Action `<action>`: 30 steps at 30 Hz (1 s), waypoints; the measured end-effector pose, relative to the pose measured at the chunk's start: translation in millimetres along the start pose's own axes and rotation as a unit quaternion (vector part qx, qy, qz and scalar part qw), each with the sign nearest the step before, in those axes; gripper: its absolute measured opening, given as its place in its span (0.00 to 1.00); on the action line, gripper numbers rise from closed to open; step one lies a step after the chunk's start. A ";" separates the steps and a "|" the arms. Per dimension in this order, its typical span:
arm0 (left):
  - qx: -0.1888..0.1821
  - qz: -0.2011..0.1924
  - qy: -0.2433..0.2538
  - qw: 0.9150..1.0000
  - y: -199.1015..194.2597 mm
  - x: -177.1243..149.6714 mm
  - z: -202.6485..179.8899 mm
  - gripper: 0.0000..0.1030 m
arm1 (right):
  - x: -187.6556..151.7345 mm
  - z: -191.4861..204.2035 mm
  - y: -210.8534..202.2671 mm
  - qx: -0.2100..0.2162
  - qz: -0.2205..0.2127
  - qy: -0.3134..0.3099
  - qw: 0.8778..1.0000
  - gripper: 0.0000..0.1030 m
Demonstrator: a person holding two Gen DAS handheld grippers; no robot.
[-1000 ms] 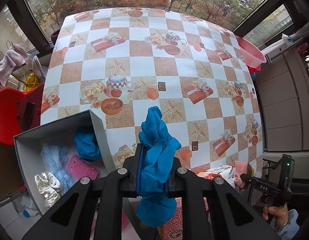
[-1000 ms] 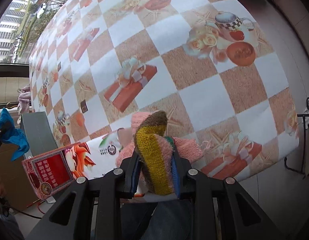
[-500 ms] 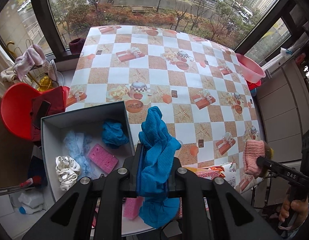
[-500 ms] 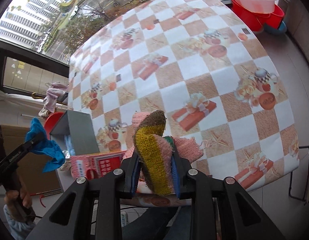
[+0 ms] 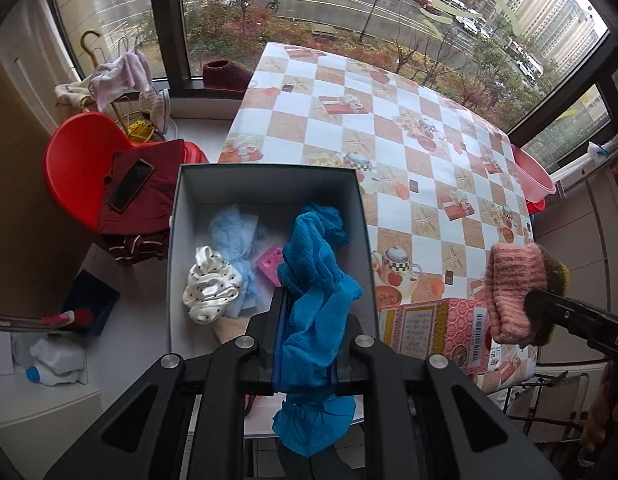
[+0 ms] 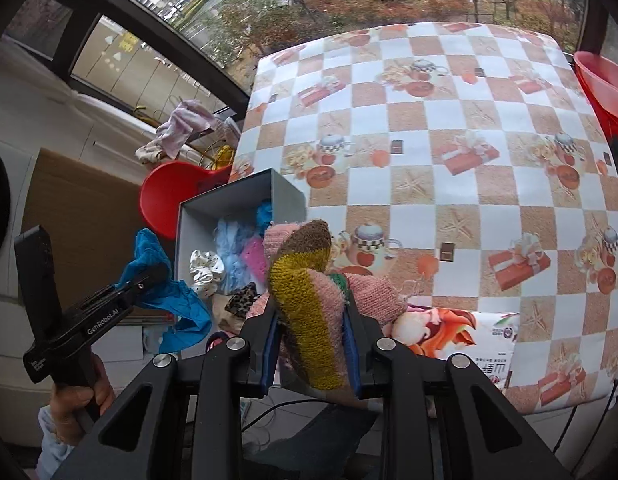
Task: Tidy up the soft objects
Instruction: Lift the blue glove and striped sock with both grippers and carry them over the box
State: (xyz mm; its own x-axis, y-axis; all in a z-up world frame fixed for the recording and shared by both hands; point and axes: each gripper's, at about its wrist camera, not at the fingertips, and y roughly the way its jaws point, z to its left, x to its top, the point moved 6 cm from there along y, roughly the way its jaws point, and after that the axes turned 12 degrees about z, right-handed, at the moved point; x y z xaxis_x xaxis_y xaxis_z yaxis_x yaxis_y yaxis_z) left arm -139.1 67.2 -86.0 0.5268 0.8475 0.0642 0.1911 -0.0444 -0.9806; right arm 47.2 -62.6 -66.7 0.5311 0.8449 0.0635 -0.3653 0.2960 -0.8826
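My left gripper (image 5: 307, 344) is shut on a blue cloth (image 5: 315, 300) and hangs above the near right part of the open grey box (image 5: 269, 184). Inside the box lie a white dotted scrunchie (image 5: 211, 286), pale blue netting (image 5: 237, 236), a pink sponge (image 5: 271, 264) and another blue cloth (image 5: 329, 220). My right gripper (image 6: 309, 346) is shut on a pink, yellow and brown knitted piece (image 6: 309, 304), held in the air near the box's right side. The same knitted piece (image 5: 517, 292) shows at the right of the left wrist view, and the blue cloth (image 6: 165, 292) at the left of the right wrist view.
A checked tablecloth covers the table (image 5: 389, 140). A flat red and pink carton (image 5: 437, 332) lies by the box near the table's front edge. A red chair (image 5: 81, 168) with a phone (image 5: 129, 184) on dark red cloth stands left of the table. Pink basins (image 5: 533, 180) sit at the right.
Both grippers rose and moved left toward the grey box, each keeping its load. The box interior now sits under the left gripper, and the knitted piece has come close to the box.
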 end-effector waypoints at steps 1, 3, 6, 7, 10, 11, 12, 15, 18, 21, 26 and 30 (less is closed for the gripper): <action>0.002 0.001 -0.007 1.000 0.6 -4.6 6.5 0.17 | -0.3 9.1 4.6 0.000 0.005 -0.009 1.000 0.28; 0.003 0.002 -0.017 1.000 2.7 -13.4 17.1 0.17 | -1.9 29.0 15.7 -0.004 0.018 -0.031 0.999 0.28; 0.009 0.005 -0.027 1.000 6.1 -27.2 29.8 0.17 | -6.2 55.0 33.6 -0.010 0.037 -0.062 0.997 0.28; 0.013 0.006 -0.029 0.999 7.4 -31.5 33.3 0.17 | -7.5 63.4 39.6 -0.013 0.043 -0.072 0.996 0.28; 0.018 0.011 -0.035 0.999 11.0 -42.6 40.5 0.17 | -10.2 85.9 56.0 -0.022 0.057 -0.098 0.993 0.28; 0.019 0.012 -0.036 0.999 11.9 -45.5 42.0 0.17 | -10.6 92.6 60.6 -0.024 0.060 -0.105 0.992 0.28; 0.022 0.013 -0.036 0.999 12.7 -47.8 42.9 0.17 | -10.9 98.9 64.2 -0.026 0.062 -0.112 0.991 0.28; 0.030 0.013 -0.035 0.999 13.9 -51.2 44.5 0.17 | -12.7 114.4 74.1 -0.037 0.064 -0.129 0.989 0.28; 0.033 0.014 -0.034 0.999 15.1 -52.9 44.8 0.17 | -15.6 122.6 82.1 -0.041 0.067 -0.136 0.988 0.28; 0.038 0.015 -0.032 0.999 15.7 -52.7 45.0 0.17 | -18.9 126.6 88.7 -0.040 0.073 -0.137 0.987 0.28; 0.043 0.014 -0.029 0.999 15.0 -51.9 45.8 0.17 | -19.3 130.3 92.3 -0.040 0.077 -0.134 0.987 0.28; 0.042 0.015 -0.030 0.999 15.3 -52.0 46.5 0.17 | -17.9 132.7 93.3 -0.040 0.078 -0.134 0.987 0.28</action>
State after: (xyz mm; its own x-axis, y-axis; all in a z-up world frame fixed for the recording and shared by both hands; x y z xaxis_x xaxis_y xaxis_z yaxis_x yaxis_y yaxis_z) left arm -202.0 47.0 -113.0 0.4807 0.8765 0.0257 0.1035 -0.0276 -0.9942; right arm -97.9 9.1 -88.4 0.2475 0.9682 0.0361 -0.3594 0.1263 -0.9246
